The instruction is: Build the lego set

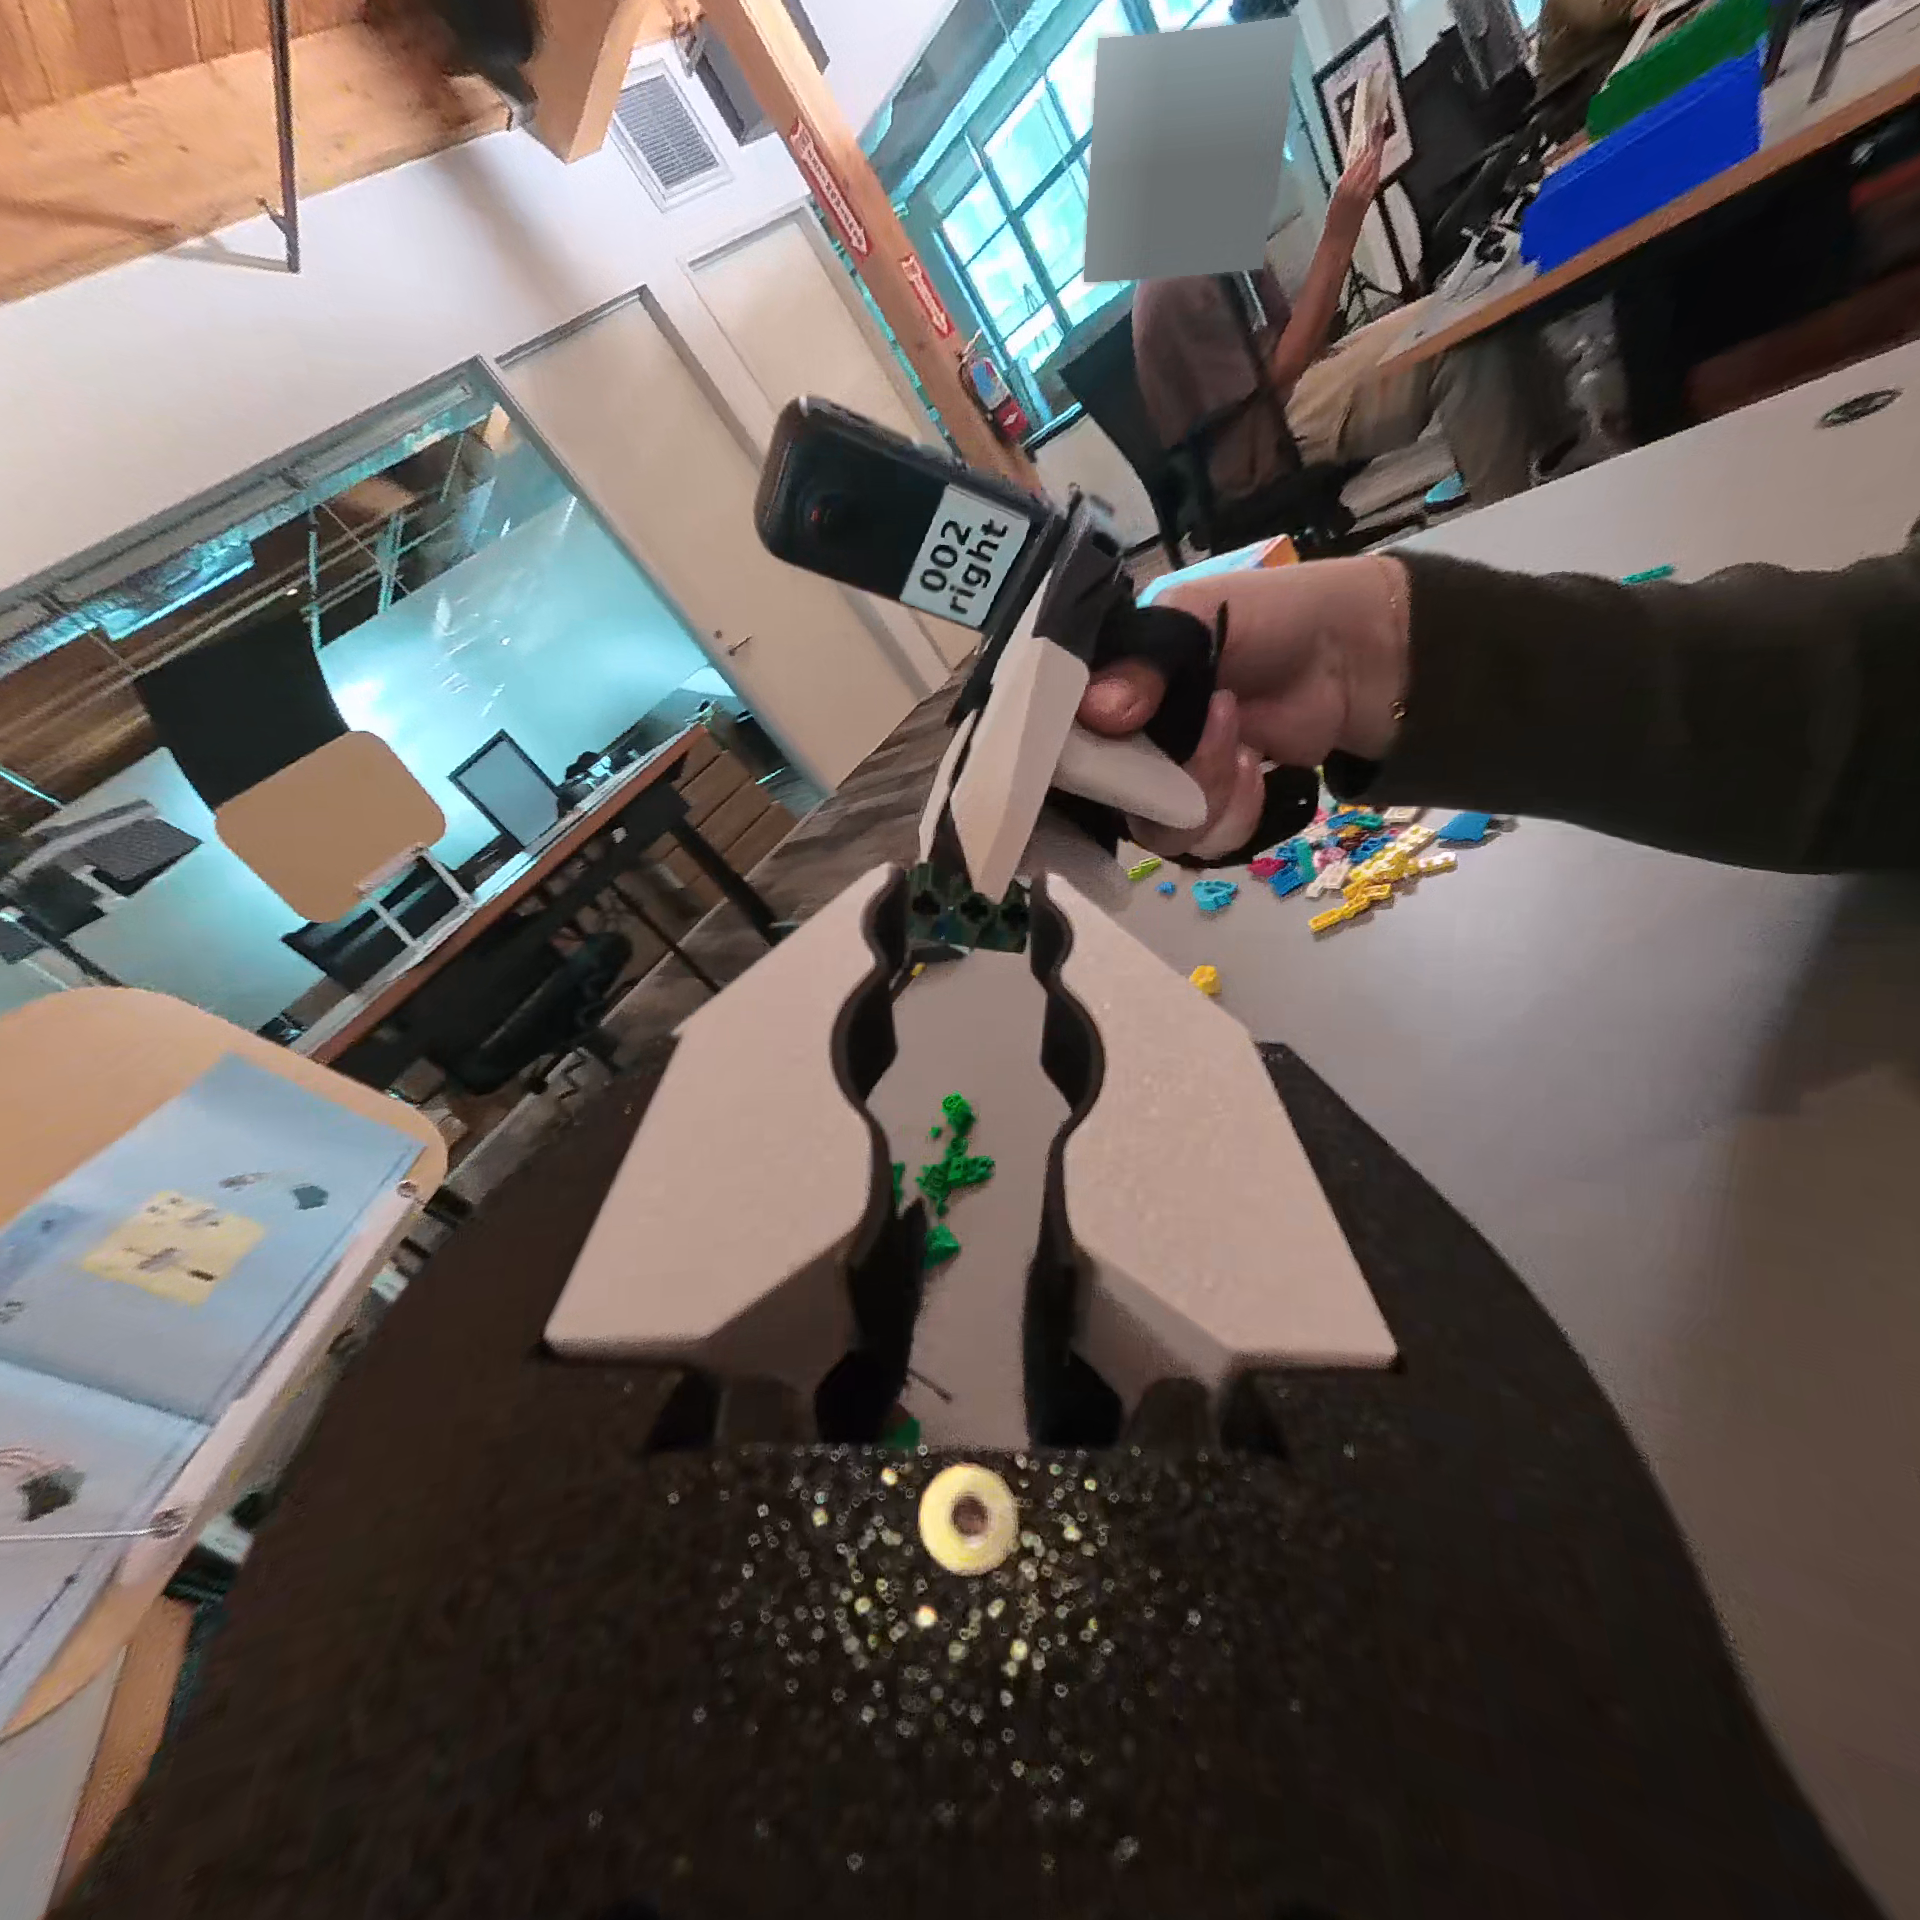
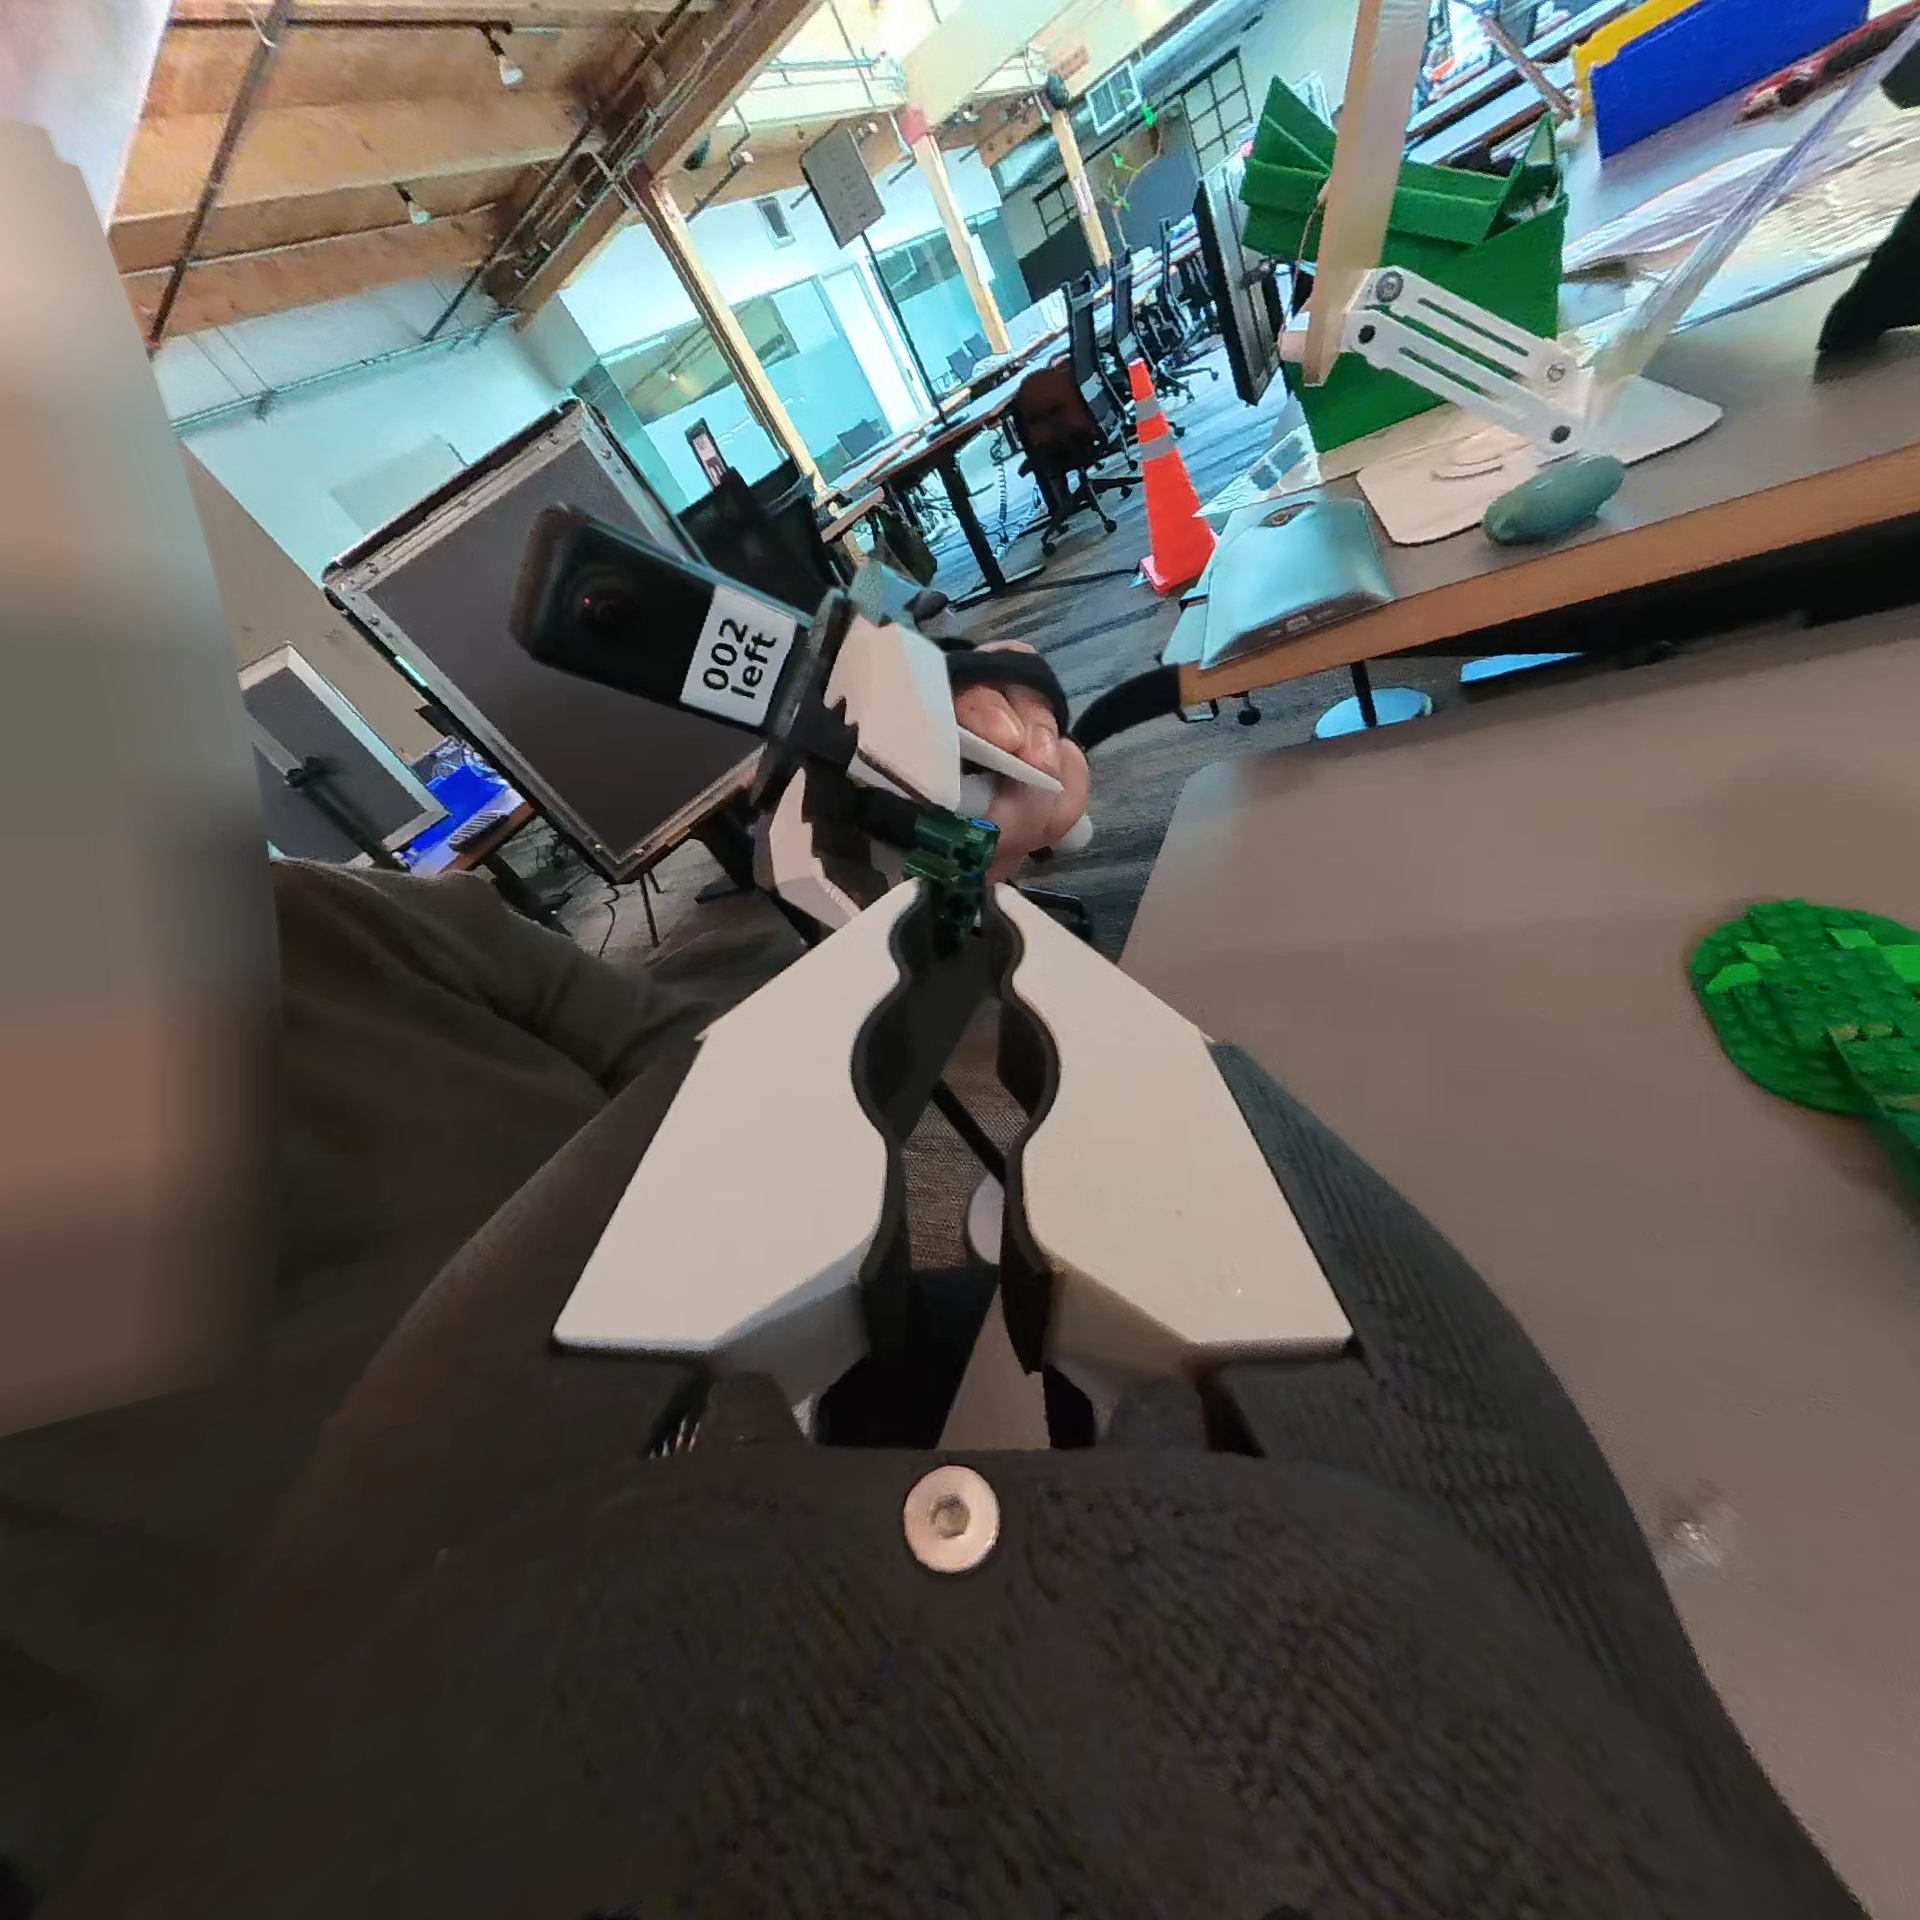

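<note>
While both grippers are lifted clear of the grey table, they meet tip to tip over one small lego assembly. It is a dark green cluster of little pieces, knobbly, with round holes along its face and a spot of blue at one end. The left gripper has its jaws drawn in and pinching the cluster across its width at the very tips. The right gripper comes at it from the other side, its jaws nearly together and nipping the assembly's edge. Below, loose bright green pieces lie scattered on the table, a heap of yellow, blue and pink bricks sits farther off, and a round green baseplate rests near the edge.
</note>
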Tool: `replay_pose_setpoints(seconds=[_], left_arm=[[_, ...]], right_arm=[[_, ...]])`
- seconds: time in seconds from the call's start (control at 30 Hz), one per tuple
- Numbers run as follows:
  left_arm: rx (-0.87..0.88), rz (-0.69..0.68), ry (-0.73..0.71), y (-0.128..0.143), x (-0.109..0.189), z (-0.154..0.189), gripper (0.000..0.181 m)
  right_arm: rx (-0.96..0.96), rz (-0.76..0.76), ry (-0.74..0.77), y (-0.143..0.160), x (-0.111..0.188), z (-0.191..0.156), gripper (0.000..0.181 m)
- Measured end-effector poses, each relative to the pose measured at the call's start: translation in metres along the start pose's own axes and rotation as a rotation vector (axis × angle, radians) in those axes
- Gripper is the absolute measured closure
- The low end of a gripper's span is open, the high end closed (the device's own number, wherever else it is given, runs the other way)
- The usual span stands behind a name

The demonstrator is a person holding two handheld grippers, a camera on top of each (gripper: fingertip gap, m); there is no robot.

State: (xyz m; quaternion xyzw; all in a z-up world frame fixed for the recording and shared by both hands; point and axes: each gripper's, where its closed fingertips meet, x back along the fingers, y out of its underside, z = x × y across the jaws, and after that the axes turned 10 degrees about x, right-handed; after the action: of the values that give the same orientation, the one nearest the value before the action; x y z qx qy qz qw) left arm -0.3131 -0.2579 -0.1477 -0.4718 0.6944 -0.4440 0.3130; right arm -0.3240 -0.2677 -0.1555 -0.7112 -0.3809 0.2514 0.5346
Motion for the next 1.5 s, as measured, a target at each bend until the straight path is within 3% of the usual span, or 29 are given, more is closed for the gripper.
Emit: replay_pose_setpoints(seconds=[0.1,0.17,0.27,0.43,0.6,0.67,0.73,0.77,0.93,1.1,1.37,1.5], left_arm=[[-0.039,0.043,-0.07,-0.008,0.0,-0.001,0.157],[-0.09,0.044,-0.153,-0.008,-0.001,-0.007,0.137],[-0.08,0.039,-0.094,-0.004,-0.006,0.001,0.122],[-0.141,0.002,-0.082,0.003,-0.008,0.005,0.157],[-0.146,-0.033,-0.109,0.008,-0.007,-0.001,0.157],[-0.133,-0.057,-0.153,0.016,-0.002,-0.01,0.158],[-0.088,-0.065,-0.173,0.023,0.003,-0.016,0.158],[-0.071,-0.069,-0.183,0.027,0.005,-0.019,0.158],[-0.02,-0.137,-0.195,0.051,0.003,-0.02,0.157],[0.009,-0.183,-0.174,0.067,0.004,-0.015,0.157],[0.076,-0.178,-0.163,0.075,0.011,-0.015,0.157],[0.081,-0.197,-0.161,0.08,0.009,-0.014,0.157]], right_arm=[[-0.021,0.033,-0.037,-0.004,0.002,-0.003,0.176],[-0.034,0.032,-0.051,-0.003,0.003,-0.003,0.176],[-0.058,0.019,-0.101,0.001,0.003,-0.007,0.176],[-0.082,0.015,-0.136,0.003,0.003,-0.01,0.176],[-0.046,0.016,-0.1,0.003,0.007,-0.003,0.163],[0.023,-0.083,0.124,0.017,0.021,0.034,0.158],[0.102,-0.34,0.419,0.058,0.049,0.088,0.164],[0.08,-0.466,0.484,0.08,0.06,0.103,0.164],[-0.039,-0.803,0.584,0.156,0.062,0.141,0.165],[-0.133,-0.911,0.64,0.19,0.052,0.16,0.166],[-0.164,-1.023,0.608,0.203,0.056,0.144,0.164],[-0.083,-1.084,0.626,0.205,0.056,0.146,0.181]])
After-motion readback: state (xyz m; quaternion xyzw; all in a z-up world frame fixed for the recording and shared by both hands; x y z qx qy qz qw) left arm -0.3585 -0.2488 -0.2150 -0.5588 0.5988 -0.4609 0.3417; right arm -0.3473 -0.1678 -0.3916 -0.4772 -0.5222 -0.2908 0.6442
